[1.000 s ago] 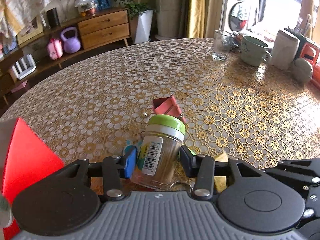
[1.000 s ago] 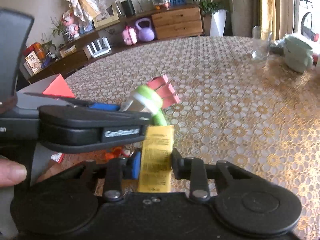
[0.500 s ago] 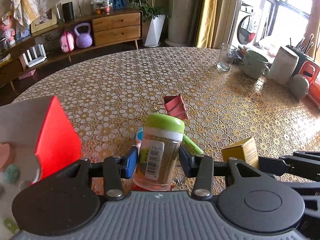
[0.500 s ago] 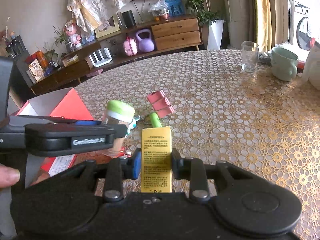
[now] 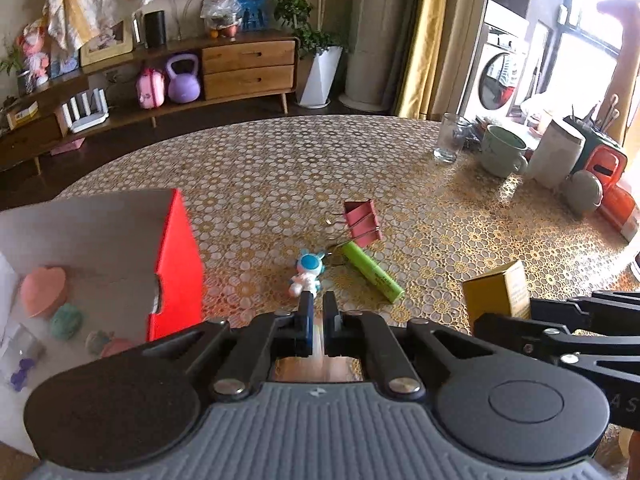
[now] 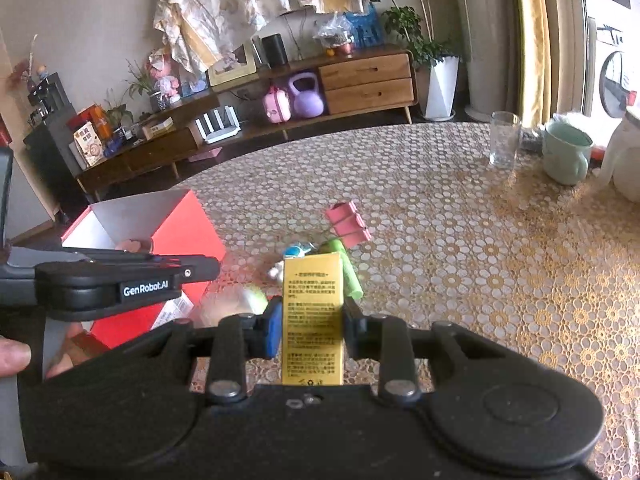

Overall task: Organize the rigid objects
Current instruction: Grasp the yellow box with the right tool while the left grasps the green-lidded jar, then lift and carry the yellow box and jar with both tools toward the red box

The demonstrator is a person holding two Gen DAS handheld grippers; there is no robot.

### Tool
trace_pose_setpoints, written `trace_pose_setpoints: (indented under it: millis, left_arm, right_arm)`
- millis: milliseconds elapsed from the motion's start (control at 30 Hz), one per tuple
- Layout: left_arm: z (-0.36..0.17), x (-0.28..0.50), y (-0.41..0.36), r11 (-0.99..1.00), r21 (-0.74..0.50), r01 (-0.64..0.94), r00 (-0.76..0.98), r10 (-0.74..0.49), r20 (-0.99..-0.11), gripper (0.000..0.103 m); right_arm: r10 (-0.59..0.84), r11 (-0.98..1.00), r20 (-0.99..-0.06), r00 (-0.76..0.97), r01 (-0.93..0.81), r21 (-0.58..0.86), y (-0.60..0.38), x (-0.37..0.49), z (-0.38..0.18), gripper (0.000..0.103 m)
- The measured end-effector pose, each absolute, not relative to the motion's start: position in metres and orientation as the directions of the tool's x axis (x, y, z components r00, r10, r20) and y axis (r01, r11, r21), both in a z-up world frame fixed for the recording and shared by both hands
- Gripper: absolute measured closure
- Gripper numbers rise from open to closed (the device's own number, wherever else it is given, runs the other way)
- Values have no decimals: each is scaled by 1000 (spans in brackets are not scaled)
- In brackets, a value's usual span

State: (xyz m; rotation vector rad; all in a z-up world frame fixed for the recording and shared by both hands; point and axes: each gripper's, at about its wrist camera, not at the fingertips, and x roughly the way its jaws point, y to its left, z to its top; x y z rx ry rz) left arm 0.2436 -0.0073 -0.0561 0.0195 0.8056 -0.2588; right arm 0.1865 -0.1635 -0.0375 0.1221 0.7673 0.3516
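Counter (image 5: 440, 248) holds one red box (image 5: 176, 264). Beside the box lie one pink clip (image 5: 362, 222), one green tube (image 5: 372, 272), one tiny toy (image 5: 308, 274). Right gripper (image 6: 312, 322) fingers squeeze one yellow box (image 6: 313, 312). Left gripper (image 5: 316, 320) just clenched, nothing inside.

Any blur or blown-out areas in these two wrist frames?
Left wrist view: the window at upper right is blown out, with glare on the table near the mug; the fisheye bends the sideboard. Right wrist view: a green-topped smear left of the yellow box is motion-blurred, while the box's print is sharp.
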Motion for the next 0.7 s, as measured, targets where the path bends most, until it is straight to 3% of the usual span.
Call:
trace_pose_setpoints:
  millis: [200, 400, 700]
  left_arm:
    - [-68, 231, 4, 963, -109, 246, 616, -243, -749, 98]
    - [-81, 197, -10, 944, 16, 329, 610, -200, -767, 97]
    - [-96, 197, -10, 951, -11, 310, 581, -198, -790, 95]
  right_arm:
    - [355, 934, -658, 664, -273, 229, -162, 180, -37, 74]
    - [356, 933, -665, 657, -289, 214, -159, 172, -40, 74]
    - [365, 930, -673, 644, -283, 234, -167, 167, -45, 74]
